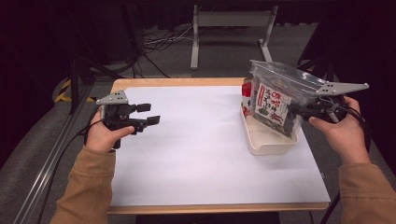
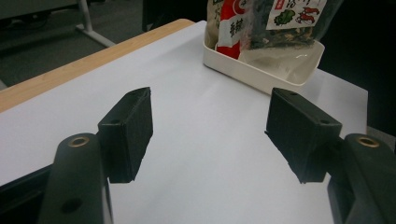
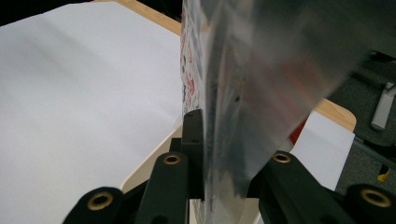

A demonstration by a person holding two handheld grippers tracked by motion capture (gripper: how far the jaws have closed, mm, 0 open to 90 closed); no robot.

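Observation:
A clear snack bag (image 1: 276, 98) with a printed label and dark contents hangs tilted over a white tray (image 1: 268, 145) at the table's right. My right gripper (image 1: 299, 111) is shut on the bag's right side; in the right gripper view the clear film (image 3: 243, 93) is pinched between the two black jaws (image 3: 224, 158). A red packet (image 1: 246, 89) stands at the tray's far end behind the bag. My left gripper (image 1: 150, 114) is held above the table's left side, open and empty, pointing toward the tray (image 2: 261, 70). Bag (image 2: 289, 23) and red packet (image 2: 229, 28) show ahead of it.
A white sheet (image 1: 187, 140) covers the wooden table (image 1: 140, 83). Beyond the far edge are a grey table frame (image 1: 231, 28) and cables on the floor (image 1: 159, 42). A metal rail (image 1: 51, 158) runs along the left.

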